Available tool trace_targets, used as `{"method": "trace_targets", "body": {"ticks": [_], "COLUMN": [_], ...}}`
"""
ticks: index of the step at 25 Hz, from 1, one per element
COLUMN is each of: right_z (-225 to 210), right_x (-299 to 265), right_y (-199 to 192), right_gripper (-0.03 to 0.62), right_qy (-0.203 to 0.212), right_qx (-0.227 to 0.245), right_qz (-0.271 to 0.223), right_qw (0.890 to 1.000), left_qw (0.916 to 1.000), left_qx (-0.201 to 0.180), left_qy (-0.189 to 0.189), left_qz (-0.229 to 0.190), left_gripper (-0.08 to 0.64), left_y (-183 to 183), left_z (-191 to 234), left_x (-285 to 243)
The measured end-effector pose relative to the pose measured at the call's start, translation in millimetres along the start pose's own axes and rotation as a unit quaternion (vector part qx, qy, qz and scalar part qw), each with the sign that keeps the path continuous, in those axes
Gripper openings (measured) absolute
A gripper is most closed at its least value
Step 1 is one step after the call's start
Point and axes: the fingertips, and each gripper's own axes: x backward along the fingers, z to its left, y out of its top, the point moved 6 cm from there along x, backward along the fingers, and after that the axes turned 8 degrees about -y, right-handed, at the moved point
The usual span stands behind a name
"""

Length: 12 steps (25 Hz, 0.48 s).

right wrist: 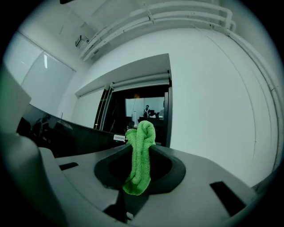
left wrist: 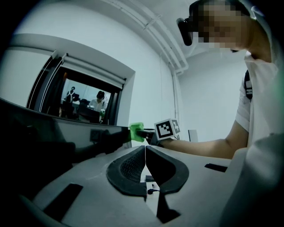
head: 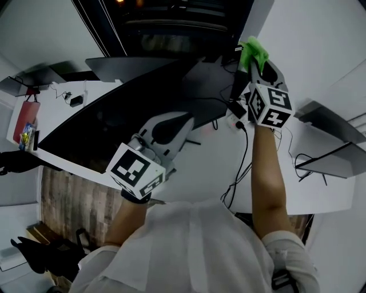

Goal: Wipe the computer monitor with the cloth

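Right tongs [right wrist: 141, 133] clench the bunched cloth [right wrist: 140, 164] near the monitor [head: 114, 114], left tongs [left wrist: 145, 148] closed on nothing; a bare tip could scratch it.

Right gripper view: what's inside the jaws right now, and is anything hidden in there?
The green cloth, bunched into a roll, is clamped between the right gripper's jaws; its top pokes out past the tips. Whatever lies behind the roll, deep in the dark recess, is covered.

Plain white walls [right wrist: 213, 88] enclose the room, white pipes [right wrist: 177, 12] running under the ceiling. A dark interior window [right wrist: 117, 111] shows a lit room beyond. White desktops [head: 211, 166] stand over wood-plank flooring [head: 74, 200].
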Motion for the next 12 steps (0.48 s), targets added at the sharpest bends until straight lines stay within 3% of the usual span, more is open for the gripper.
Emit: {"method": "trace_targets", "body": {"ticks": [8, 12], "right_z": [7.4, 9.1], "right_x": [4.2, 6.7], "right_y": [-27.7, -33.0], "right_gripper": [0.072, 0.072], "right_qy": [0.093, 0.121], "right_qx": [-0.043, -0.039], "right_qz": [0.011, 0.004], "right_qw": [0.995, 0.992], "left_qw": [1.0, 1.0], "left_qx": [0.005, 0.009], "left_qy": [0.002, -0.002], "left_qz": [-0.001, -0.001], "left_gripper": [0.017, 0.017], "left_y": [-3.9, -8.4], "left_z": [0.9, -0.4], "left_x": [2.0, 3.4]}}
